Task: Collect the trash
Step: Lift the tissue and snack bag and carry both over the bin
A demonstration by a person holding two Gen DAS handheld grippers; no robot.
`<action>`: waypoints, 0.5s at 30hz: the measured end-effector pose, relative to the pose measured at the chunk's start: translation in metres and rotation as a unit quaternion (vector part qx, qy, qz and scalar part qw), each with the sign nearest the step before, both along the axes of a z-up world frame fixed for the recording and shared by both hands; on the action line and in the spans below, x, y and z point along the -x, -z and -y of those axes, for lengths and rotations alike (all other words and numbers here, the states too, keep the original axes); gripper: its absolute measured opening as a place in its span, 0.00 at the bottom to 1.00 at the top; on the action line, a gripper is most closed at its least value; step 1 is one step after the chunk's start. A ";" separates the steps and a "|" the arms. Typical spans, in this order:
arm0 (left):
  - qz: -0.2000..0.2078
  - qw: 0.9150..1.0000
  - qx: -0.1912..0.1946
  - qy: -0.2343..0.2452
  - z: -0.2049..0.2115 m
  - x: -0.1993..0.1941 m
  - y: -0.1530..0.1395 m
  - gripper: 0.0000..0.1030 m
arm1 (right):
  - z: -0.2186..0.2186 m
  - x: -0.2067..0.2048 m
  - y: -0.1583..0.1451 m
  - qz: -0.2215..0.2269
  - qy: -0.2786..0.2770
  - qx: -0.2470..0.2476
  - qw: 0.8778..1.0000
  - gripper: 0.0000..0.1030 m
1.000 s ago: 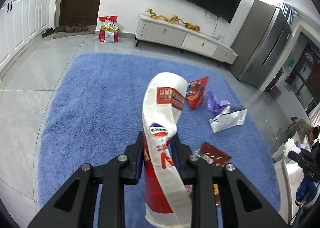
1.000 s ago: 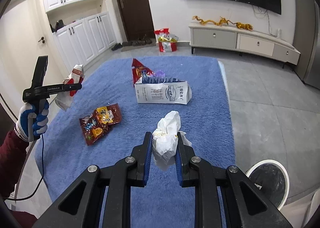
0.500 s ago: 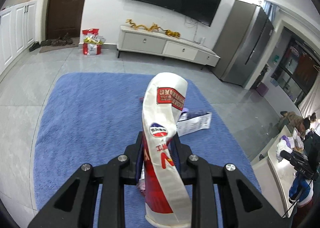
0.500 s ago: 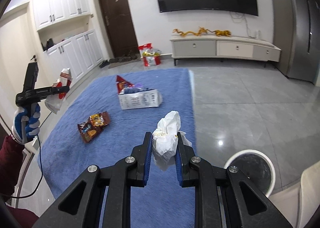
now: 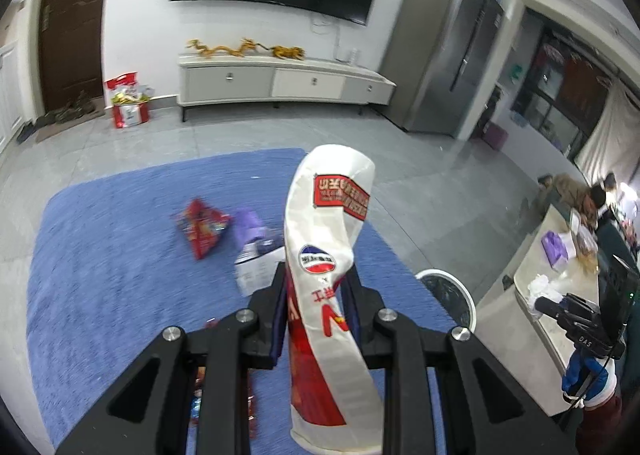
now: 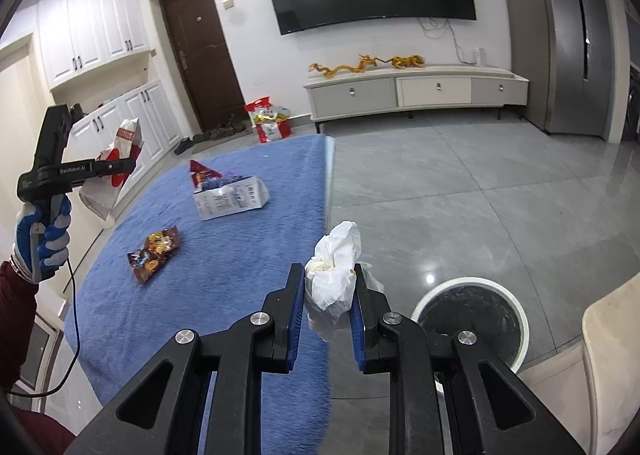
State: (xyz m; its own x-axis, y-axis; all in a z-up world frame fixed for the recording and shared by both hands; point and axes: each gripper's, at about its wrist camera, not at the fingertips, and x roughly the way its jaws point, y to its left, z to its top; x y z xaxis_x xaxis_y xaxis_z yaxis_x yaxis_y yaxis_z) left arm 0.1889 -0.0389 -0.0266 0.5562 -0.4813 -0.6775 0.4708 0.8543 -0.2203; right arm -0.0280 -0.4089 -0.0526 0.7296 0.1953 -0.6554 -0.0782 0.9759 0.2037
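Observation:
My left gripper [image 5: 318, 287] is shut on a long white and red snack bag [image 5: 326, 255] that stands up between its fingers; the same bag [image 6: 120, 159] shows at far left in the right wrist view. A crumpled white tissue [image 6: 334, 275] sits clamped in my right gripper [image 6: 328, 287], above the blue rug's right edge. The white round trash bin [image 6: 468, 315] with a black liner stands on the grey floor just right of it; the bin [image 5: 444, 295] also shows right of the left gripper. On the rug [image 6: 240, 255] lie a milk carton [image 6: 232, 199], a red chip bag [image 6: 202, 173] and a brown snack wrapper [image 6: 154, 253].
A TV cabinet [image 6: 416, 93] and a dark TV stand at the far wall, a grey fridge [image 6: 568, 39] to the right. A red gift bag [image 6: 270, 121] sits by the door. A white counter [image 5: 556, 295] and people are at the right. A purple wrapper [image 5: 250, 225] lies by the carton.
Both grippers swung right toward the bin, each keeping its grip. The bin came closer in the right wrist view and entered the left wrist view. The left gripper rose.

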 end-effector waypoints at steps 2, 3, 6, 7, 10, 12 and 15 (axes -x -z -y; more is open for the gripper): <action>-0.001 1.000 -0.011 0.017 0.027 0.000 0.001 0.23 | 0.009 0.000 0.005 -0.003 0.009 -0.002 1.000 0.20; -0.001 1.000 -0.014 0.025 0.038 0.000 0.002 0.23 | 0.015 0.001 0.008 -0.004 0.014 -0.003 1.000 0.20; -0.005 0.998 -0.028 0.053 0.079 -0.001 0.005 0.23 | 0.037 0.001 0.021 -0.011 0.033 -0.013 0.999 0.20; -0.006 0.998 -0.031 0.062 0.093 0.000 0.007 0.23 | 0.043 0.001 0.026 -0.012 0.037 -0.015 0.999 0.20; -0.012 0.994 -0.047 0.094 0.141 0.000 0.015 0.23 | 0.064 -0.002 0.040 -0.022 0.056 -0.021 0.998 0.21; -0.018 0.991 -0.060 0.118 0.178 0.000 0.023 0.23 | 0.080 -0.007 0.053 -0.032 0.070 -0.025 0.997 0.21; -0.031 0.985 -0.078 0.148 0.229 0.001 0.039 0.23 | 0.099 -0.014 0.069 -0.046 0.087 -0.030 0.995 0.21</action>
State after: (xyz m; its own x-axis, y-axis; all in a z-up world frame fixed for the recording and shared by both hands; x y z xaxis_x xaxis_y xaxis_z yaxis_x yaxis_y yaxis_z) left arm 0.1880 -0.2683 -0.0660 0.3622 -0.5045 -0.7838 0.6950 0.7065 -0.1335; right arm -0.0138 -0.5080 -0.1221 0.6933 0.1111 -0.7120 0.1133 0.9589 0.2600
